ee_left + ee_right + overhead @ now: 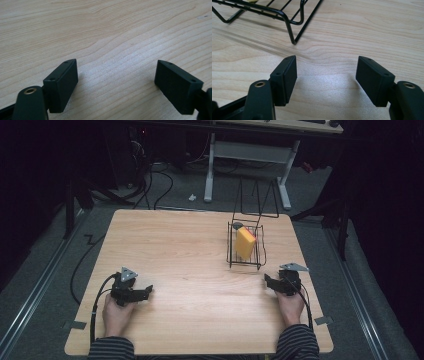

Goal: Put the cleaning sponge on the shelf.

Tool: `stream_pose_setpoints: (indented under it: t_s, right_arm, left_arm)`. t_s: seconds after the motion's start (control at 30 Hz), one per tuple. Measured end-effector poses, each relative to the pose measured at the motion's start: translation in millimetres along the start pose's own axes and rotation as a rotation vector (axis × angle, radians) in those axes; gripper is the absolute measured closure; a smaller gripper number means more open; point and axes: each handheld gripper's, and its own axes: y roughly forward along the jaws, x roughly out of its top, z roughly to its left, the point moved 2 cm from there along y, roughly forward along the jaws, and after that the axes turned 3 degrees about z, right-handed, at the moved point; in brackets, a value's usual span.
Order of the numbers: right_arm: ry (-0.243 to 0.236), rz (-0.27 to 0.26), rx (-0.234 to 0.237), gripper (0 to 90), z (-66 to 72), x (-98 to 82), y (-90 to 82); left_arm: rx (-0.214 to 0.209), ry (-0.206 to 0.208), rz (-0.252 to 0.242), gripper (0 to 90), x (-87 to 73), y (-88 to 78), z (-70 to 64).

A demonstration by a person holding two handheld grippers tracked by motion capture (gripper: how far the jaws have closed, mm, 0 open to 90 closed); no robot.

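Note:
A black wire basket point(246, 262) stands on the right half of the wooden table point(190, 260), with a yellow block point(245, 243) leaning inside it. My left gripper point(148, 291) rests low at the near left of the table, jaws wide open over bare wood point(116, 75). My right gripper point(267, 281) sits at the near right, just in front of the basket's near right corner point(292, 30). It is open too point(325, 72), with nothing between its jaws.
Beyond the table's far edge a white desk frame point(250, 155) stands on the grey floor, with cables point(155, 185) lying to its left. A cable point(100, 295) trails from the left gripper toward the table's near edge.

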Motion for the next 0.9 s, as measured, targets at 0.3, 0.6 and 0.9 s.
stream_pose_setpoints:
  t_s: [0.3, 0.6, 0.9]
  right_arm:
    - [-0.011, 0.028, -0.012, 32.1, -0.1, -0.7, 3.2]
    - [-0.015, 0.034, -0.006, 30.4, 0.9, -1.3, 2.8]
    - [-0.019, 0.034, -0.006, 30.1, 0.4, -1.4, 2.7]
  left_arm:
    - [0.000, 0.000, 0.000, 19.4, 0.0, 0.0, 0.0]
    - [0.002, 0.001, 0.001, 19.3, -0.1, 0.0, -0.2]
    - [0.002, 0.001, 0.000, 19.3, -0.1, 0.0, -0.2]
